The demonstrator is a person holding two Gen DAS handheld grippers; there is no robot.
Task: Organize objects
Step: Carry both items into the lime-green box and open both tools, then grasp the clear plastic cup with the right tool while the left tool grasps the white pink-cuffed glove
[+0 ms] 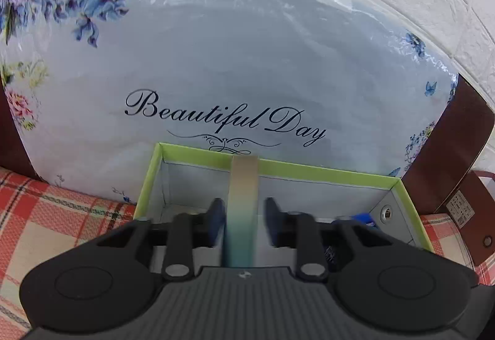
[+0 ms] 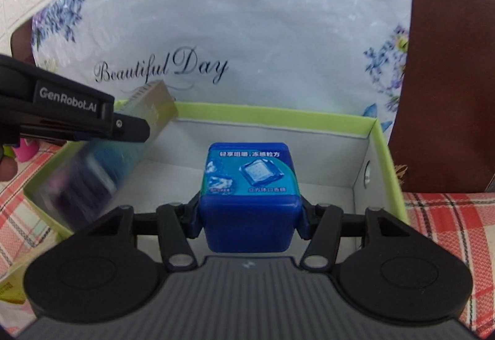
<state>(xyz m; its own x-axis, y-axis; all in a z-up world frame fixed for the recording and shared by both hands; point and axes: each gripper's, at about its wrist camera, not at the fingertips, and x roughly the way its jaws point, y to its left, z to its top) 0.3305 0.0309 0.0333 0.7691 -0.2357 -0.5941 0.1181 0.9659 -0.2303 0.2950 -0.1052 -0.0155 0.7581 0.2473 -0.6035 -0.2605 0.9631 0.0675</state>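
Two grippers work over the green-rimmed box; the right gripper clamps a blue cube container; the left gripper stands slightly parted around a blurred long carton, contact unclear.

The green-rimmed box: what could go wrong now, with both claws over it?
1. The left claw looks open around the slim carton, so the carton may slip and tip.
2. The tilted carton leans toward the blue cube container in the right claw; they might collide inside the green-rimmed box.
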